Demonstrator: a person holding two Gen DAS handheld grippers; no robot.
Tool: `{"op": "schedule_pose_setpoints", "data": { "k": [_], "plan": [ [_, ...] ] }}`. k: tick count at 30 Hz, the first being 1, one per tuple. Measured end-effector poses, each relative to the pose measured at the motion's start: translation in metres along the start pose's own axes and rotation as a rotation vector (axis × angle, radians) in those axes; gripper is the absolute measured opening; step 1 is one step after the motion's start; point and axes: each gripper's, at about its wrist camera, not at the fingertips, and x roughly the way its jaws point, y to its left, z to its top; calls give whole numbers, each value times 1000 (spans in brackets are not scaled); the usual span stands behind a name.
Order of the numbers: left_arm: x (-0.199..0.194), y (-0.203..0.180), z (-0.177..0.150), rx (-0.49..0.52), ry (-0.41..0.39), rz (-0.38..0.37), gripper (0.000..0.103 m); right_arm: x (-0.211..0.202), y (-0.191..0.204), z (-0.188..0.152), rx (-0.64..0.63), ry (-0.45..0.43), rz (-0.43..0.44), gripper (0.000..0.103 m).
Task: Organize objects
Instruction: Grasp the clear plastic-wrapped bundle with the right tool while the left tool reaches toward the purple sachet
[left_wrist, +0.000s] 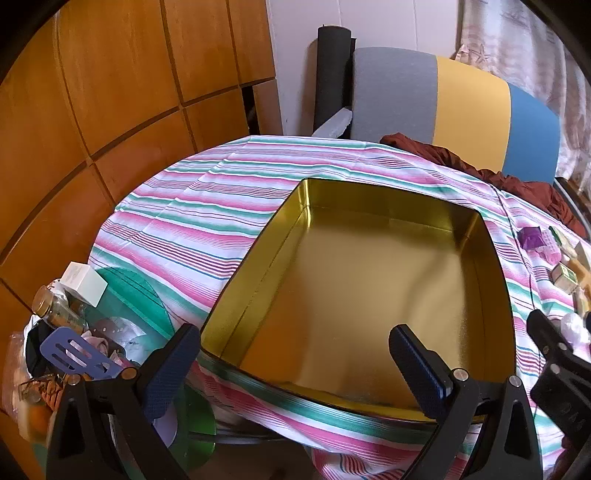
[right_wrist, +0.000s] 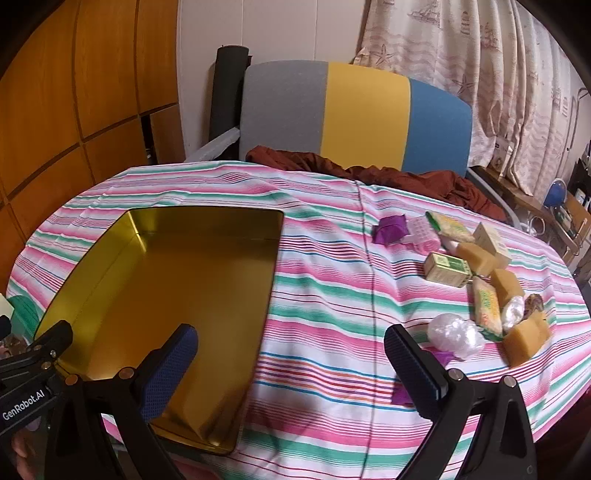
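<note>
Side by side, the left gripper (left_wrist: 291, 365) and right gripper (right_wrist: 291, 365) hang wide open and empty above the striped surface (right_wrist: 314, 295). Only the left view looks straight into the bare gold tin (left_wrist: 351, 280); only the right fully shows the scattered soaps and packets (right_wrist: 480, 280) beside it.

Both fisheye views are evenly and fairly brightly lit with soft, warm indoor light. The gold tin (left_wrist: 354, 280) beyond the fingers (left_wrist: 170, 373) gives a dull sheen and mirrors the striped tablecloth (left_wrist: 207, 221) along its near rim, without hard glare. A faint soft shadow lies on the cloth between the right gripper's fingers (right_wrist: 166, 373). Straight lines bow strongly toward the edges, and black vignetting fills the corners. The near fingers look slightly soft.
</note>
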Motion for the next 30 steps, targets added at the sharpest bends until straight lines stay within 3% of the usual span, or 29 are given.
{"op": "schedule_pose_setpoints", "data": {
  "k": [10, 14, 18, 25, 30],
  "plan": [
    [2, -14, -6, 37, 26, -47, 103, -4, -38, -14, 33, -12, -23, 103],
    [0, -23, -11, 57, 31, -90, 103, -10, -69, -23, 69, -57, 20, 103],
    [-8, -34, -17, 83, 17, -180, 103, -3, -110, -33, 131, -28, -21, 103],
    [-19, -58, -33, 92, 58, -430, 103, 11, -203, -66, 293, 58, -110, 103],
    [-23, -86, -46, 117, 114, -500, 103, 6, -258, -82, 407, 22, -202, 98]
  ]
}}
